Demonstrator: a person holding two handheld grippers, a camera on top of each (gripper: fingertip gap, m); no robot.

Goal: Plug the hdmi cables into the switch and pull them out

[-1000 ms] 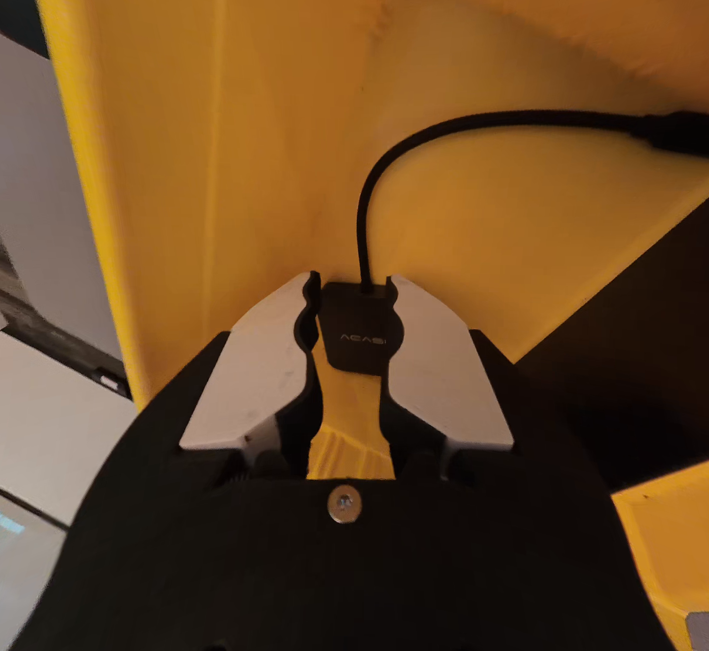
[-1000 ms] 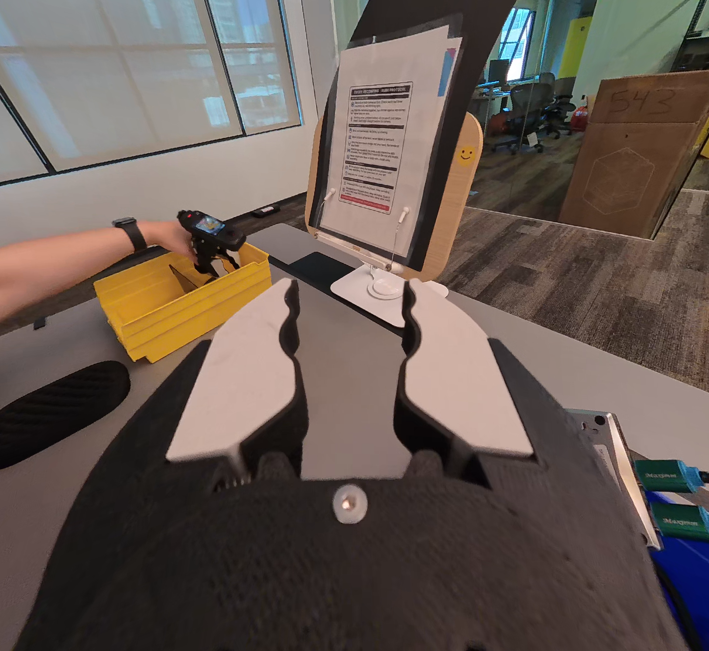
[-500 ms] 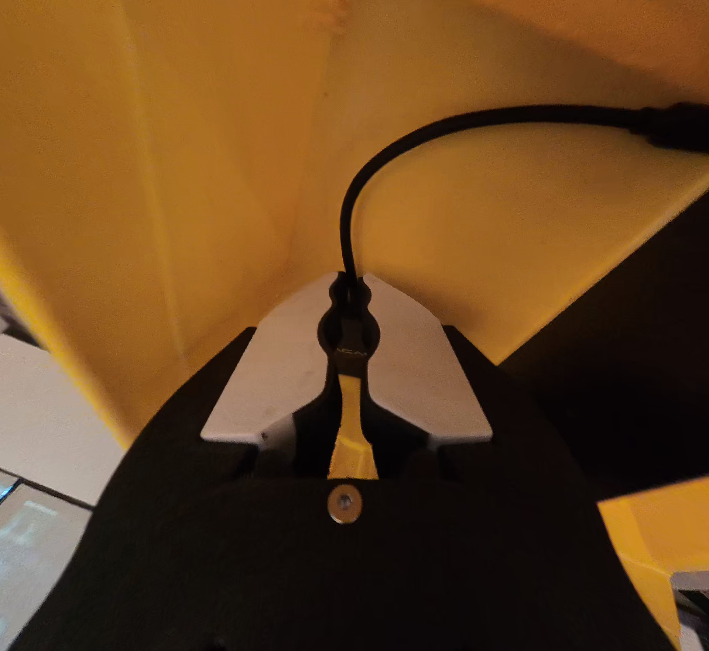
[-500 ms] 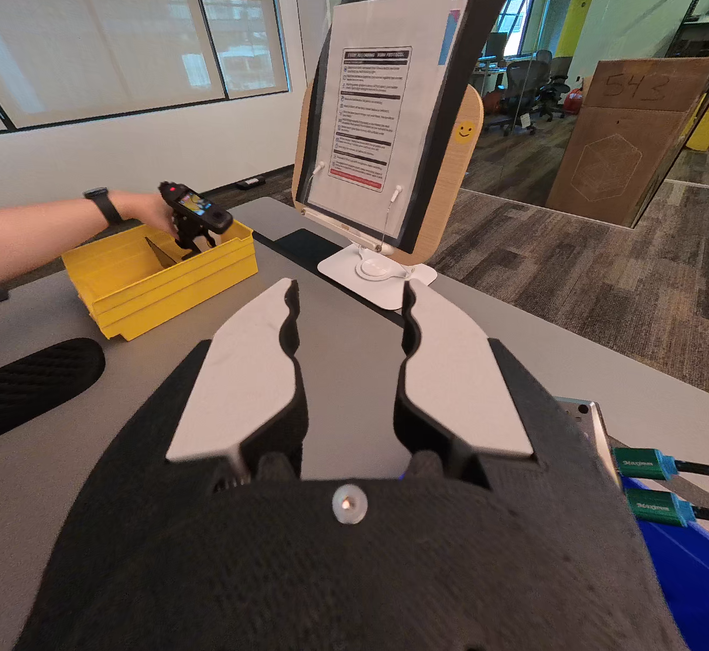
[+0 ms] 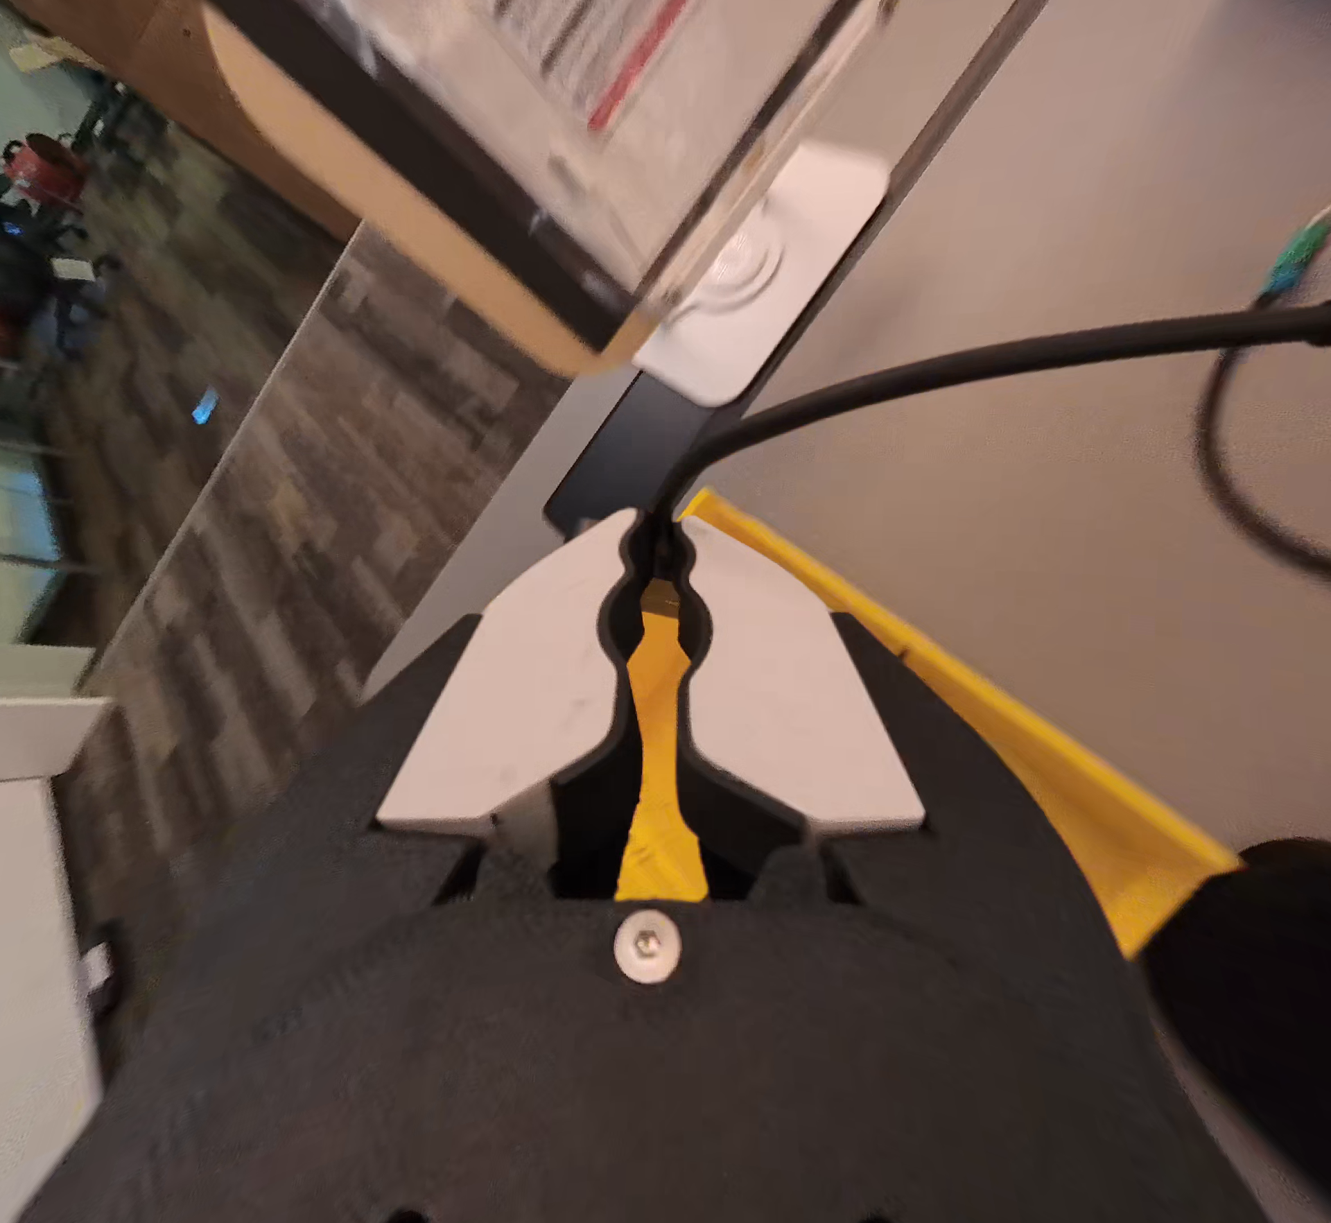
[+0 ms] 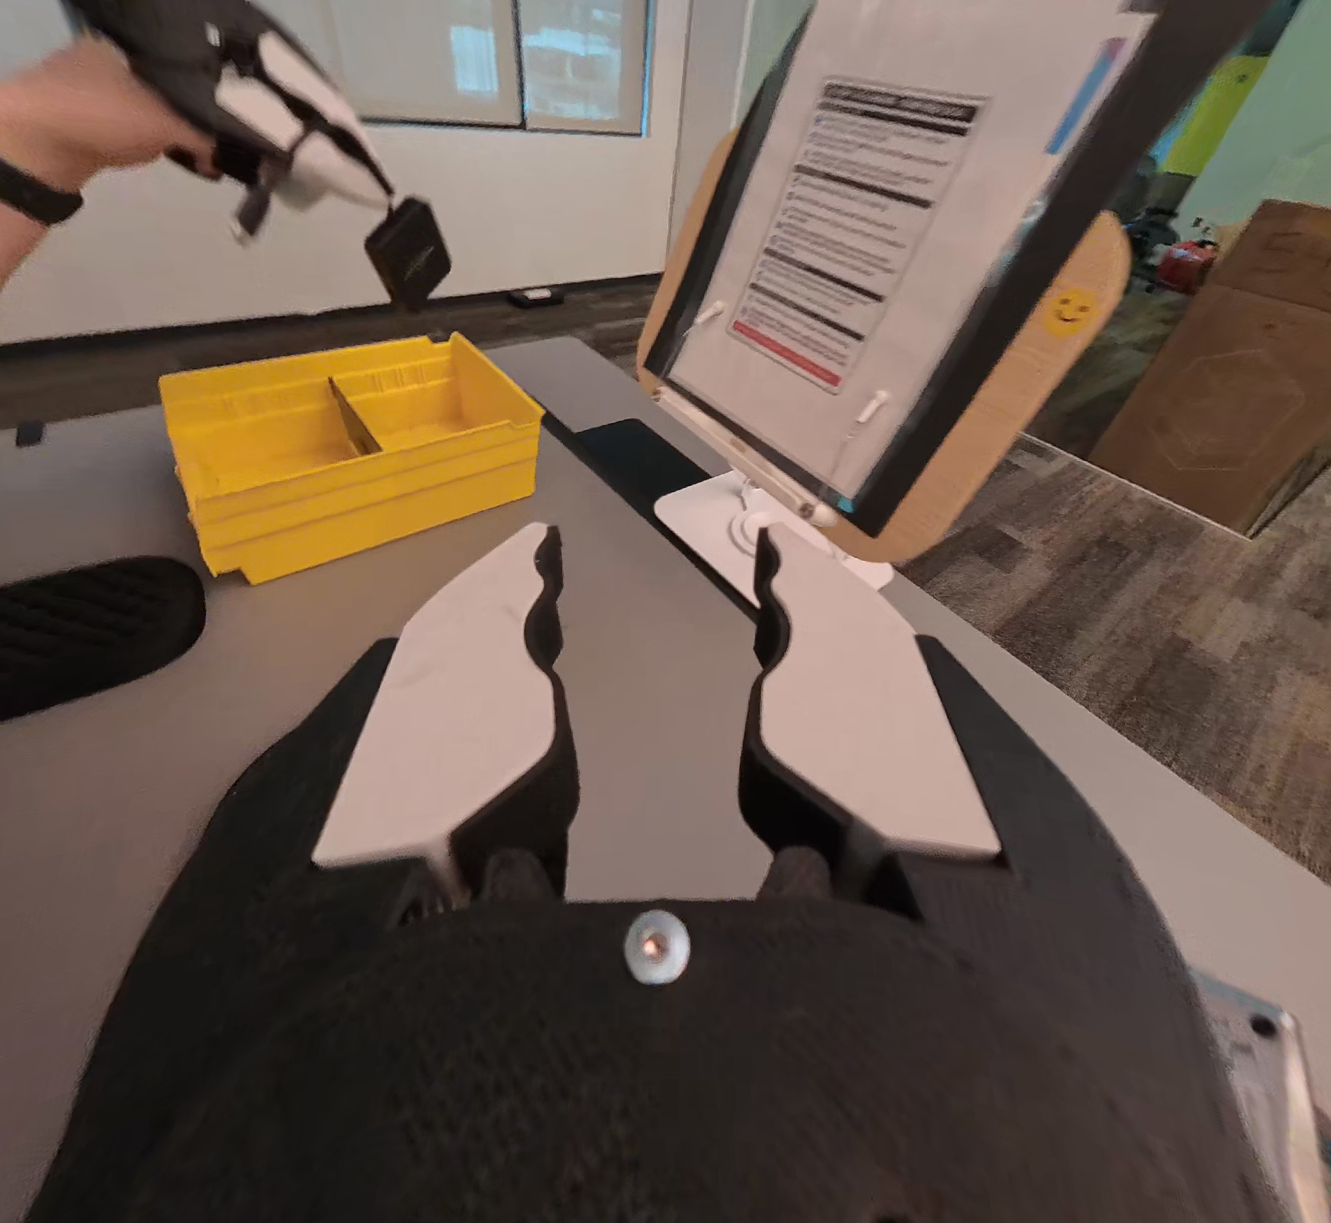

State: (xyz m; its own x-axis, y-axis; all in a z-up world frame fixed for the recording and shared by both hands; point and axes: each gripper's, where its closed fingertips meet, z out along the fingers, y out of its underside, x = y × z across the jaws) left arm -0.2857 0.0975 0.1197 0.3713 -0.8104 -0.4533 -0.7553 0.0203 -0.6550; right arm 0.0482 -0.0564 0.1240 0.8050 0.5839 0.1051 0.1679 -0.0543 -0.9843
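L hand-held gripper (image 5: 659,544) pinches small square black switch (image 6: 408,250), matte.

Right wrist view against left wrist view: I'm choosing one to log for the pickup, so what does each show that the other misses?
Only the right wrist view shows the whole black switch hanging from the left gripper above the yellow bin, the bin's two compartments with nothing in them, and the open right gripper.

Only the left wrist view shows the switch's black cable arcing off to the right and the left fingers closed tight.

Both show the bin, the grey table and the document stand.
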